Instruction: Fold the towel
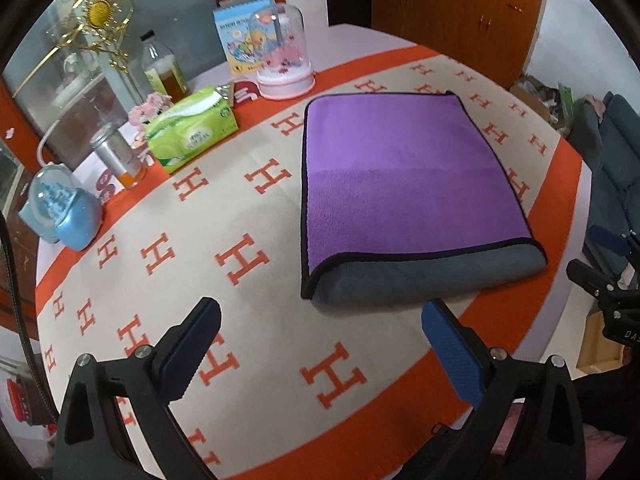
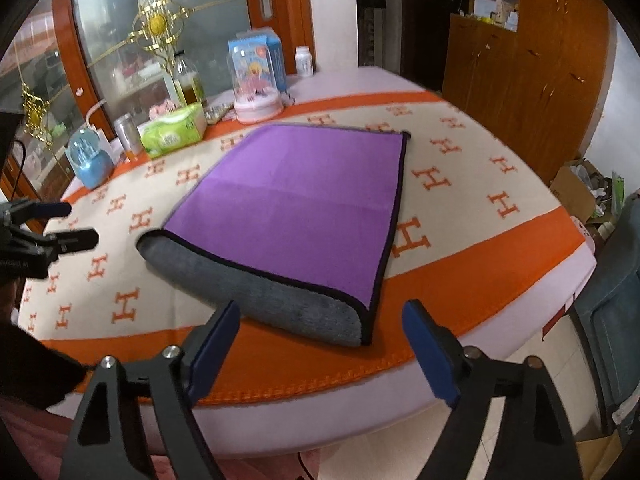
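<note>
One cloth (image 1: 256, 216) with orange H marks covers the table, and the folded purple towel (image 1: 404, 184) lies flat on it. Beyond the towel stand a tissue pack (image 1: 192, 130), dome (image 1: 285, 60) and bottle (image 1: 162, 68). Left gripper (image 1: 320, 344) and right gripper (image 2: 320, 344) hover spread wide, empty, nearside of the towel.

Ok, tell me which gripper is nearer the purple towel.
Right, probably. The right gripper hangs open at the towel's near grey fold. The left gripper is also open, short of its near-left corner.
</note>
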